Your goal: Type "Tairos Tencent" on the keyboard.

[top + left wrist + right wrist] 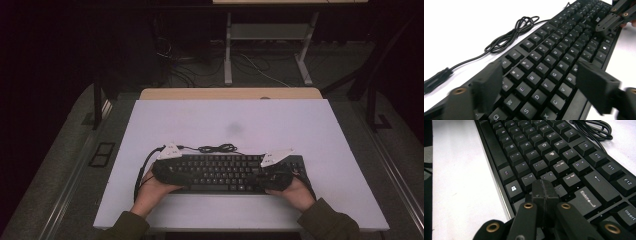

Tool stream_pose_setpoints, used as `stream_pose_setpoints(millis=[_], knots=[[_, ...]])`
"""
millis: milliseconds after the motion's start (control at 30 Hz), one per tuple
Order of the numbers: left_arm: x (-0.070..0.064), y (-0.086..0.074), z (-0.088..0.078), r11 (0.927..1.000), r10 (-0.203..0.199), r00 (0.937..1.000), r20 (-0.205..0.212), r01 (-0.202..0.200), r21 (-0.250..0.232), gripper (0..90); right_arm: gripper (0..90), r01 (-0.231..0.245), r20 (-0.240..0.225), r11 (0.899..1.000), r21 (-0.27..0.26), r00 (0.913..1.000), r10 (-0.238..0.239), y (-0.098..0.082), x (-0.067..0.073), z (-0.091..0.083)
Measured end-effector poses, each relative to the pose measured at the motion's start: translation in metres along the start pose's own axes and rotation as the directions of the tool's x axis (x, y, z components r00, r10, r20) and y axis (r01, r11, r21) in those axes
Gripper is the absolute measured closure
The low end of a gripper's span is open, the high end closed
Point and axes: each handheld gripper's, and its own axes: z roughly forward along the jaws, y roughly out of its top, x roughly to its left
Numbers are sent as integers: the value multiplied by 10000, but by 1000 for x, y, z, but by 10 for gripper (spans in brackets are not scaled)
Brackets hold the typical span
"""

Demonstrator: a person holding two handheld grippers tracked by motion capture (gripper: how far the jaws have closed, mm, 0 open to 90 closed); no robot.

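A black keyboard lies near the front of the white table, its cable coiled just behind it. My left gripper hovers over the keyboard's left end. In the left gripper view its jaws stand open above the letter keys, with nothing pinched. My right gripper is over the keyboard's right end, and it also shows far off in the left gripper view. Its jaws are shut together, tips low over the keys left of Enter; I cannot tell whether they touch.
The coiled cable runs off the keyboard's back edge, also seen as a loop of cable. A wooden strip borders the table's far edge. Beyond stand desk legs and floor wires. White surface stretches behind and beside the keyboard.
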Motion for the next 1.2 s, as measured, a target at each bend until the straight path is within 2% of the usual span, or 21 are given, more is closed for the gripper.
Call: stream_pose_setpoints(millis=[200, 400, 567, 667, 800, 1033, 1200], knots=[[3, -6, -4, 9999, -161, 9997, -176, 161, 14, 20, 893, -22, 4, 10000, 0, 10000, 22, 0, 0, 0], [3, -6, -5, 9997, -244, 9996, -149, 243, -82, 4, 892, 10, 37, 10000, -12, 10000, -10, 1, 1, -1], [3, -6, -6, 9996, -282, 9995, -104, 281, -103, 3, 889, 3, -80, 9991, -414, 10000, -6, 4, 1, -8], [3, -7, -6, 9994, -318, 9995, -78, 317, -111, 4, 851, -35, -126, 9978, -661, 9999, 27, 5, 0, -10], [3, -7, -6, 9993, -358, 9993, -52, 358, -127, 4, 741, -121, -77, 9950, -996, 9999, 114, 8, -3, -13], [3, -7, -6, 9996, -252, 9997, -48, 252, -107, 7, 488, -325, 18, 9891, -1436, 9994, 331, 13, -4, -14], [1, -7, -5, 9996, -267, 9996, -9, 267, -100, 28, 388, -456, 88, 9830, -1778, 9988, 479, 20, -5, -12]])
